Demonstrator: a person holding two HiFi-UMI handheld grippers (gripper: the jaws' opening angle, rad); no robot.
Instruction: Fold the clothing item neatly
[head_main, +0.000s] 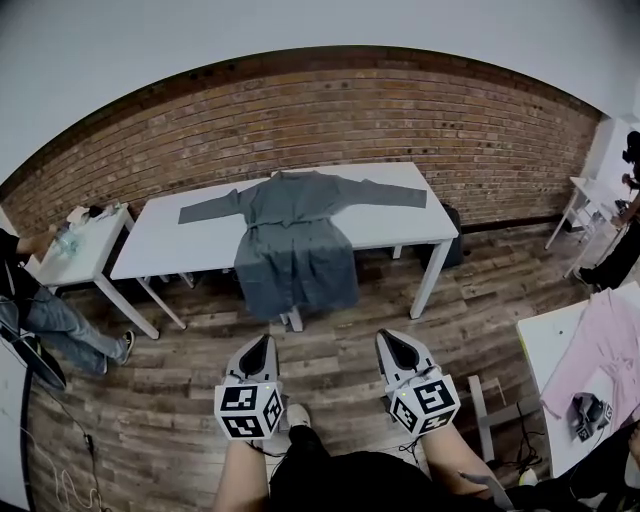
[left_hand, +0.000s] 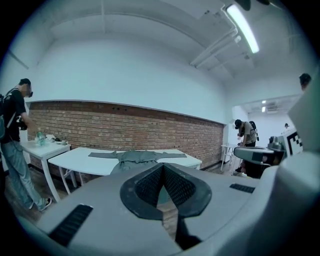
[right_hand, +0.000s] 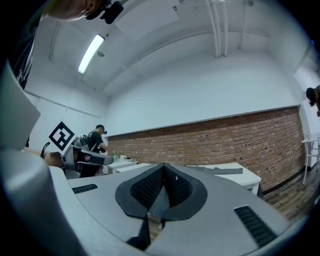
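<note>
We have the grey long-sleeved cloth garment (head_main: 295, 240) spread on the white rectangular table (head_main: 400, 228) in the upper middle of the head view. Its arms stretch out to either side and its lower part hangs over the near edge toward the wooden floor (head_main: 330, 350).

Both tools are well apart from it. The left gripper (head_main: 260, 345) and the right gripper (head_main: 392, 343) sit low in the frame, each with its jaws pressed together on nothing.

We judge the fabric soft, light and limp, apt to slump or slide off the edge if tugged. The cuffs or the shoulders look the fair places to pinch.

The left gripper view shows the garment front-on across the tabletop. The right gripper view catches only what seems to be one sleeve (right_hand: 220, 170) at the table's end, too small to be sure. The head view alone shows the full hang of the hem.
</note>
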